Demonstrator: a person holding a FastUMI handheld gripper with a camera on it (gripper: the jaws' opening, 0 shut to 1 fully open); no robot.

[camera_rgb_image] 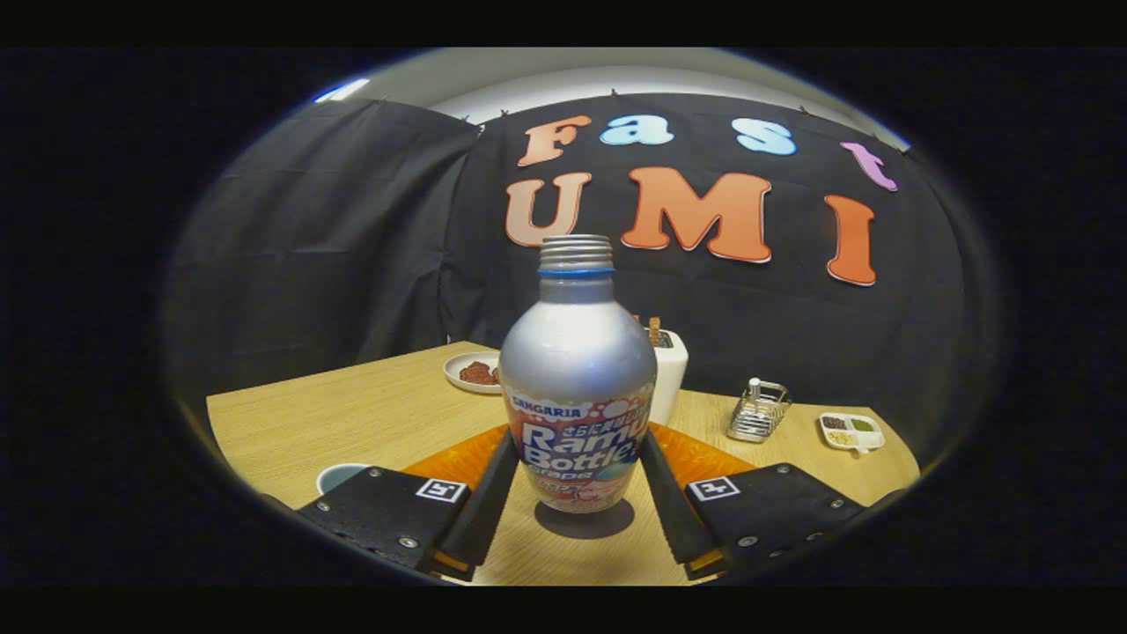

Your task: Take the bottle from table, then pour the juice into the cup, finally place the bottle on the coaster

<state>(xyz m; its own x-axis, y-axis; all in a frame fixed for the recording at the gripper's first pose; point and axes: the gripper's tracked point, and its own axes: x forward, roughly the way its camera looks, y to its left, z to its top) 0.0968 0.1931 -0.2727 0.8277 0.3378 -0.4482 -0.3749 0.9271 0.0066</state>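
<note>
Bottle (577, 387) upright between gripper (577, 480) fingers | fingers touching its sides

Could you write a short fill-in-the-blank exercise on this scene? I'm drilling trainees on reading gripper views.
1. The silver aluminium bottle stands ____ on the wooden table, between the gripper fingers.
2. The bottle's threaded neck has no ____ on it.
3. Behind the bottle lies a flat ____ coaster.
4. Beyond the coaster, the small wire rack sits beside a white divided ____.

Missing words: upright; cap; orange; dish
</note>
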